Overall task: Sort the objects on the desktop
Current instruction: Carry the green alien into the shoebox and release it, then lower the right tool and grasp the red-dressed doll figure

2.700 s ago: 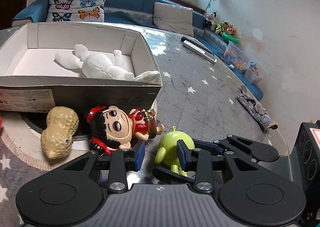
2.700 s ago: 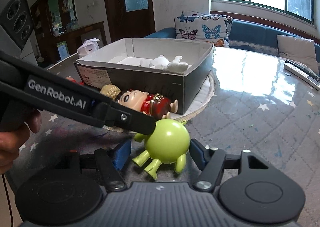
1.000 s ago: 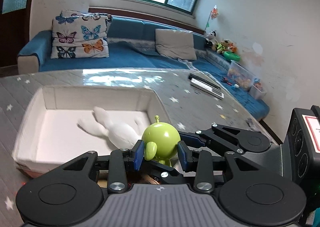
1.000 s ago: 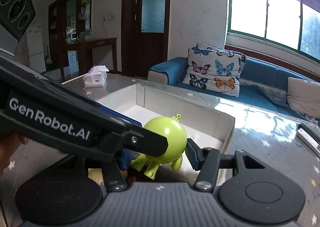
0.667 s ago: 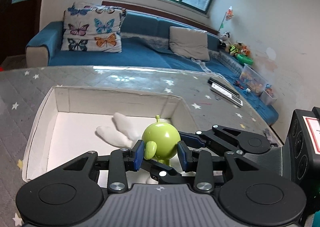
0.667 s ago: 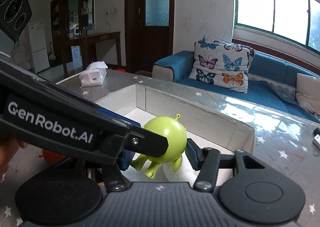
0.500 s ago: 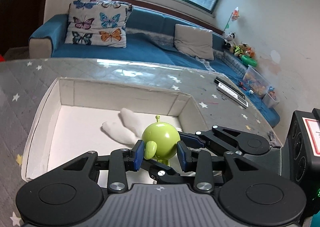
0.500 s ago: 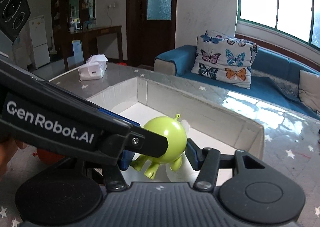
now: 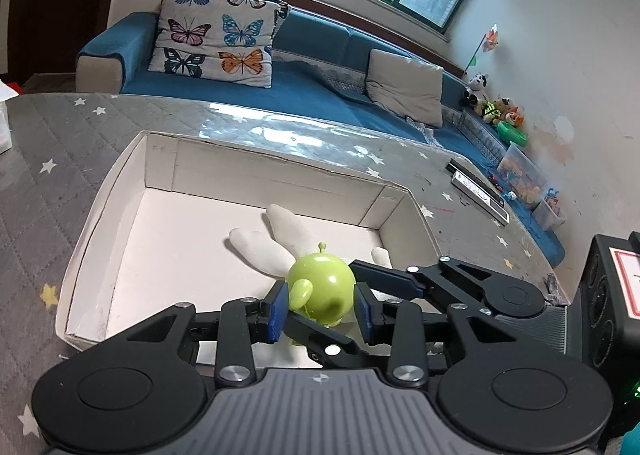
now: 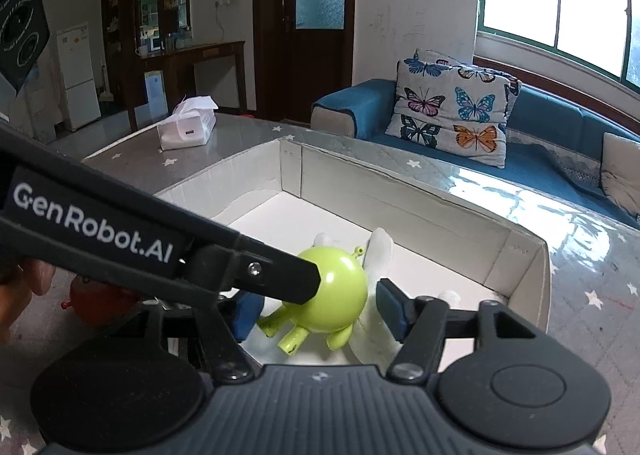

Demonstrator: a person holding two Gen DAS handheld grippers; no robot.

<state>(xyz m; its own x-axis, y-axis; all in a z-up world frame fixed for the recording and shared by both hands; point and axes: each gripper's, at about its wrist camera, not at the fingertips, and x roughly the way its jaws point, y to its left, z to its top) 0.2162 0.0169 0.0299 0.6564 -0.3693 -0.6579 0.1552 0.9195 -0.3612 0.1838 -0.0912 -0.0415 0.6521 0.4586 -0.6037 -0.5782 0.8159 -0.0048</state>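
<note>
My left gripper [image 9: 320, 309] is shut on a green alien toy [image 9: 322, 289] and holds it above the near end of the white cardboard box [image 9: 120, 211]. A white plush toy [image 9: 268, 245] lies in the box under the alien. In the right wrist view the green alien [image 10: 338, 297] hangs between the fingers of my right gripper [image 10: 320, 315], which is open around it without clamping. The left gripper's arm crosses that view from the left. The white plush [image 10: 378, 251] shows behind the alien inside the box [image 10: 400, 195].
A tissue pack [image 10: 186, 129] sits on the grey starred table [image 9: 48, 143] beyond the box. A red toy [image 10: 98, 301] lies left of the box. Remote controls [image 9: 478, 191] lie at the table's far right. A blue sofa with a butterfly pillow [image 9: 218, 43] stands behind.
Both grippers rose from the tabletop with the green alien and moved over the box. In the last second they drifted further over the box interior and tilted downward.
</note>
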